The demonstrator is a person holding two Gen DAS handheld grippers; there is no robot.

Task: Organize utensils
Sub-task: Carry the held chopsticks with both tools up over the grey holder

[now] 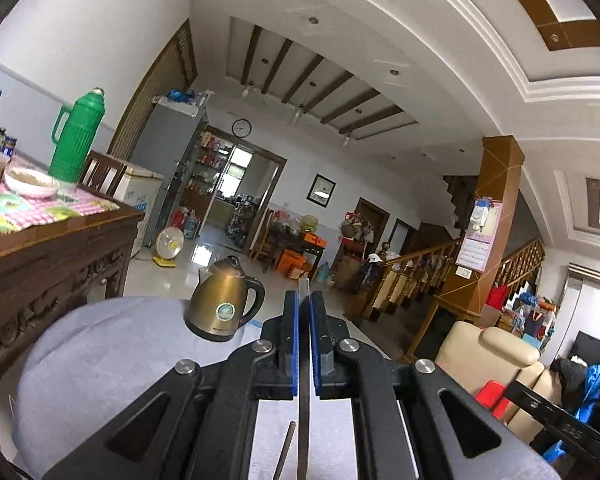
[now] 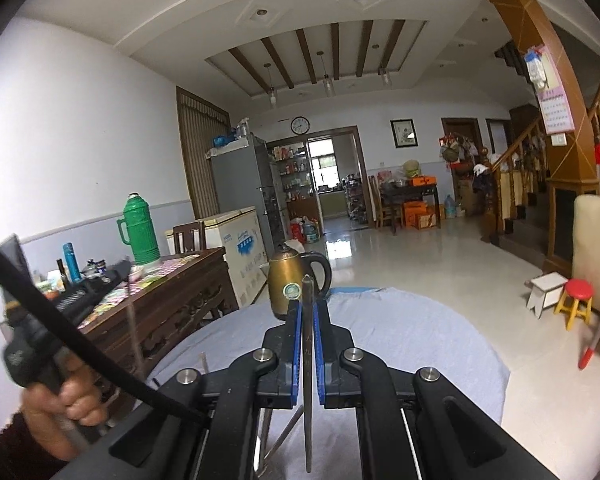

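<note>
Above a round table (image 1: 100,344) under soft grey cloth, mid-carry, judging by the raised tools. Left gripper (image 1: 304,300) clamped tight on a thin dark chopstick (image 1: 303,412), pale at its tip; right gripper (image 2: 309,304) pinched shut on another chopstick (image 2: 308,380), slim and tapered. Ahead, a smooth brass-coloured kettle (image 2: 290,286). Next, probably: bringing both sticks together, parallel; no holder in view.

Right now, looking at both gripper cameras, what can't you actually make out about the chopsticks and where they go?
- Left gripper, left wrist view: chopstick lower end cut off by the frame edge.
- Right gripper, right wrist view: markings on its chopstick too small to read.
- Loose sticks beneath: partly hidden by gripper body.
- No utensil holder visible in either view.
</note>
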